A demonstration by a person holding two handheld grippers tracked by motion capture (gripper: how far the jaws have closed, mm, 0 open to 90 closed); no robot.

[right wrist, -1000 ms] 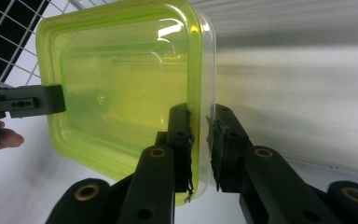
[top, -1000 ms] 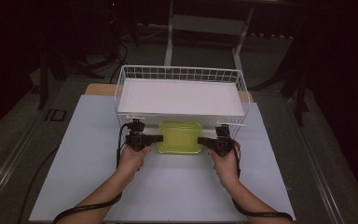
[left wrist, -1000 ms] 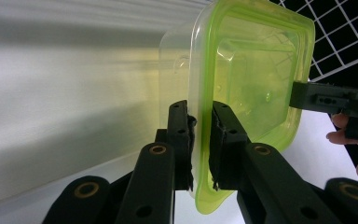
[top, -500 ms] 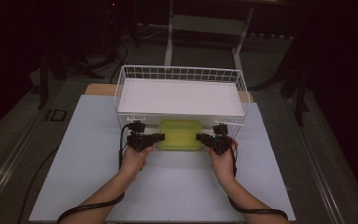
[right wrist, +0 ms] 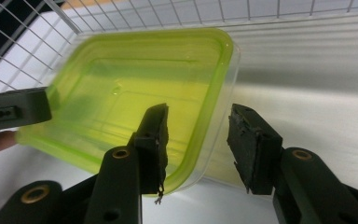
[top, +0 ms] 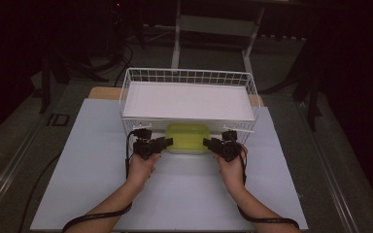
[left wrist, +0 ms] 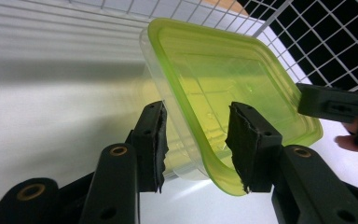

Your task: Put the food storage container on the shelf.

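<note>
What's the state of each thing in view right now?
Lidded container: green lid on, flat on the table by the wire basket.
Left claw: open, just been opening, container rim between the jaws.
Right claw: open, just been opening, rim between the jaws.
Wire basket: upright.

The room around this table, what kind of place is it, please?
Probably a lab or recording studio, not a home: a white table stands on a dark floor, metal stand legs rise behind the wire basket, and cables lie around.
</note>
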